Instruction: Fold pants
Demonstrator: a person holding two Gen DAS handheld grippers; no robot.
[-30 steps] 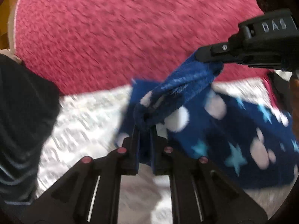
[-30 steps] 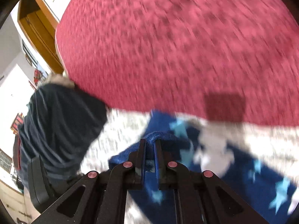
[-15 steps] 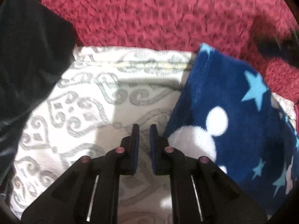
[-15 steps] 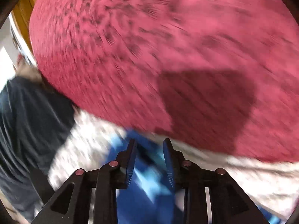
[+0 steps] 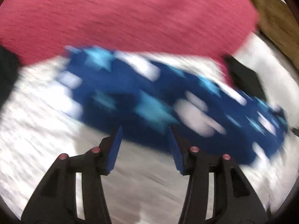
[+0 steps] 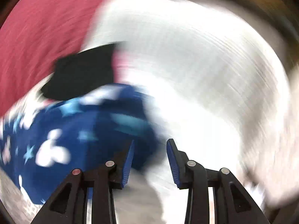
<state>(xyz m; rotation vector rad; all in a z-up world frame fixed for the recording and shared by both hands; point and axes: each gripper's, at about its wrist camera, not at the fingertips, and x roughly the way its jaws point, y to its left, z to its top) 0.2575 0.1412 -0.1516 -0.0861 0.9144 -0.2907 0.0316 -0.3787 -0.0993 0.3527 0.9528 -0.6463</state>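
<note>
The pants are dark blue fleece with light blue stars and white shapes, lying as a long band on the white patterned sheet. Both views are smeared by motion. My left gripper hovers over the near edge of the pants, its jaws opening and nothing pressed between them. In the right wrist view the pants lie at the lower left. My right gripper is at their right end, its jaws opening, with no cloth gripped between the pads.
A red knitted blanket covers the far side of the bed. A black item lies beyond the pants by a pink patch. The white sheet spreads to the right, and brown wood shows at the far right.
Both grippers let go of the blue cloth and opened. The pants now lie flat on the sheet. Both cameras have swung fast towards the right end of the pants.
</note>
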